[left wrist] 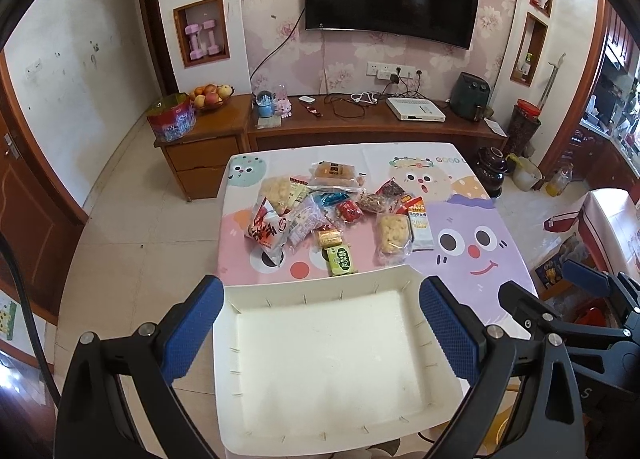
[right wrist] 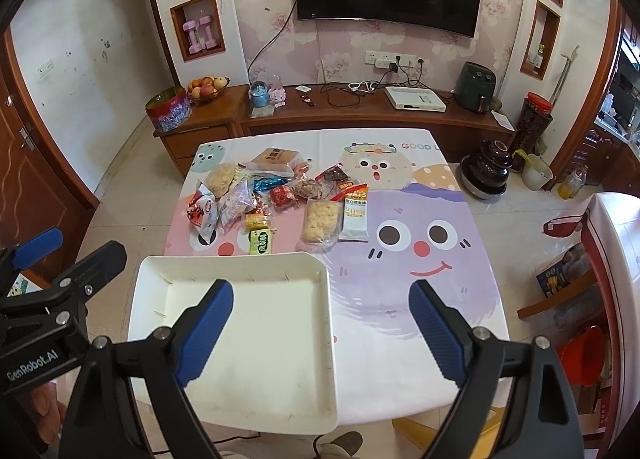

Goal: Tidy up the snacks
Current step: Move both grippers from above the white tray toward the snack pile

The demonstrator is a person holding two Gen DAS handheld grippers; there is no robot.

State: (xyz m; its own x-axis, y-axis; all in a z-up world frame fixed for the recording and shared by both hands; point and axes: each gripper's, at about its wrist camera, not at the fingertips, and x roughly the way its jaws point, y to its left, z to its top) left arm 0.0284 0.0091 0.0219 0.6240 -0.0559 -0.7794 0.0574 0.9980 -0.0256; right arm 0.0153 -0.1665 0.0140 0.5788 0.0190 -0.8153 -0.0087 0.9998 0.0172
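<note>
I have both grippers hanging above the near edge of the surface, neither holding anything. The left gripper has its fingers spread wide over the white tray, and the right gripper is spread just as wide, its left finger over the tray's right half and its right finger over the cartoon-printed cloth beside it.

The tray sits at the near edge, closest to me, with its far rim just short of the snack pile. I read that placement as deliberate: it is the receiving container, set where either gripper can drop into it with a short move back from the pile. It holds nothing at all right now; its floor is bare white.

The snacks lie loose in the middle of the surface, overlapping one another. Nearest the tray is a small green packet, just beyond the far rim, with a yellow wrapped bar right behind it. To the right lie a clear bag of pale puffed pieces and a white oats packet side by side. On the left a red and white bag rests tilted against the heap.

Sorting has not begun, I judge; the green packet looks the easiest first pick.
</note>
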